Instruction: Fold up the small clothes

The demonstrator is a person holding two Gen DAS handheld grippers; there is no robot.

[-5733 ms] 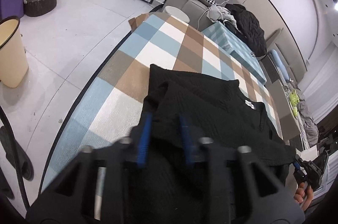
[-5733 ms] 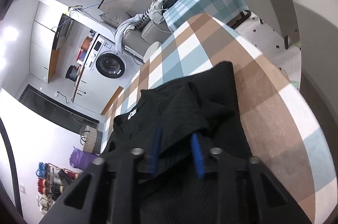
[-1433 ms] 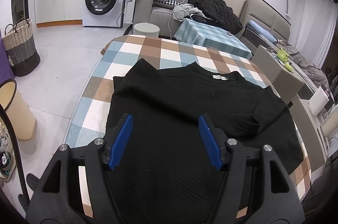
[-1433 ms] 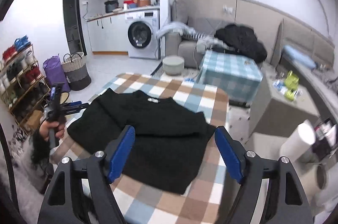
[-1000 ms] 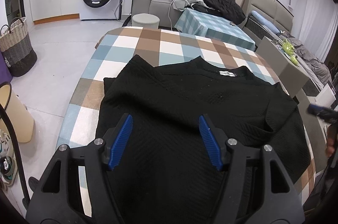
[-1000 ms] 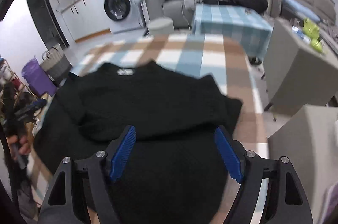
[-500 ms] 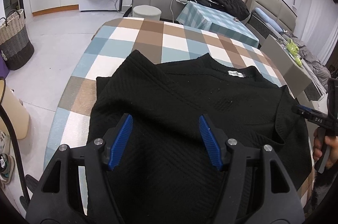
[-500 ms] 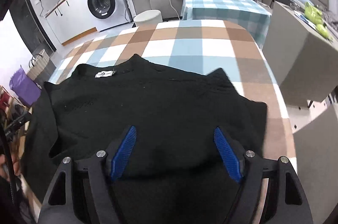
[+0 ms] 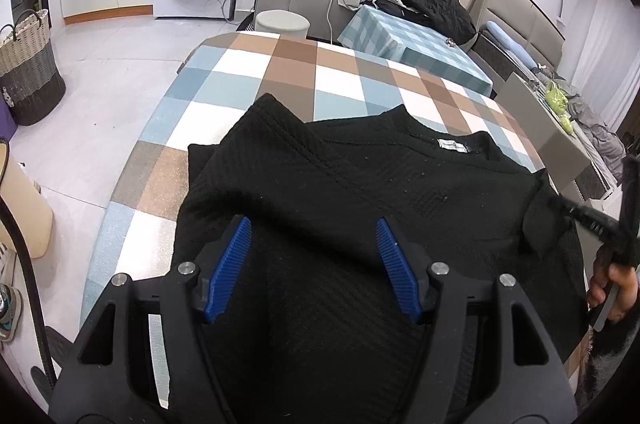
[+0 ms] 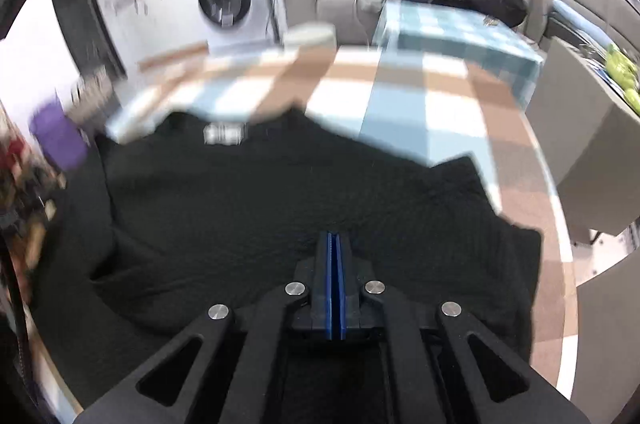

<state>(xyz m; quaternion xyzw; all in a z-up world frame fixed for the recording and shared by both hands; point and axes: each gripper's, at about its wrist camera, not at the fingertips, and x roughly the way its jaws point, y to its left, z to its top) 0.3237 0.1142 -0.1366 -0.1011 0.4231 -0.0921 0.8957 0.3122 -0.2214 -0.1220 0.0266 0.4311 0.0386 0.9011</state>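
Two tongs hang over the black sweater (image 9: 360,192) spread on the checked table (image 9: 280,64): the left tongs (image 9: 313,244) stand apart holding nothing, the right tongs (image 10: 333,244) have just snapped together, though blur hides whether cloth is pinched between them.

Your left gripper (image 9: 312,264) points steeply down over the near edge of the table, its blue pads (image 9: 230,266) standing well apart with nothing pinched between them. Your right gripper (image 10: 333,244) also tilts down, near the table's right edge; its jaws have just been closing and now meet pad to pad, with nothing visibly caught between them. Your right hand (image 9: 614,288) wraps its handle
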